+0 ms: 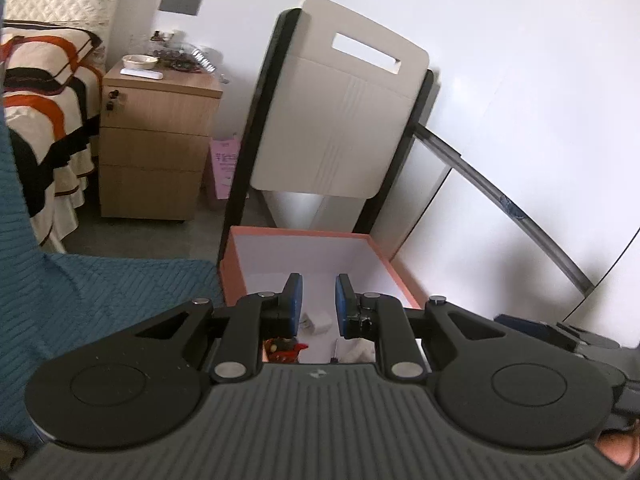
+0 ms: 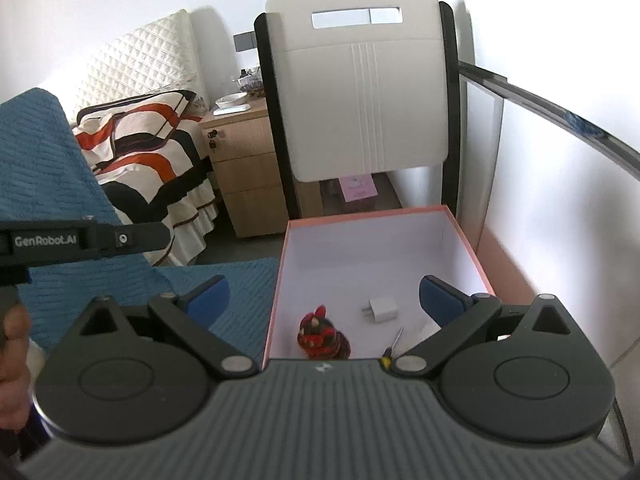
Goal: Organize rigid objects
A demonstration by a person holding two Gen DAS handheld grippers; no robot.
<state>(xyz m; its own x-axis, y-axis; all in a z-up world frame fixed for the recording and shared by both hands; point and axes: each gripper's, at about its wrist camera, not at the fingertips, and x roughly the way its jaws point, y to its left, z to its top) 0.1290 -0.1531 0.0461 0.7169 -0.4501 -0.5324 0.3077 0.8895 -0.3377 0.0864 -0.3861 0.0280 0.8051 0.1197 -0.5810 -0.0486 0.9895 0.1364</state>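
Right wrist view, right hand-held gripper [image 2: 324,300] spread wide, empty, over box [image 2: 466,240].

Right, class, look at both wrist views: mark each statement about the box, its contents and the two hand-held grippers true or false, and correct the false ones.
1. The pink box holds a white charger plug. True.
2. The right hand-held gripper is shut on the red toy. False: its jaws are spread wide and hold nothing.
3. A screwdriver lies in the box beside the plug. True.
4. The left hand-held gripper grips the plug. False: there is a narrow gap between its pads and nothing in it.
5. The box stands on the wooden cabinet. False: it sits beside the blue blanket, in front of a white chair.
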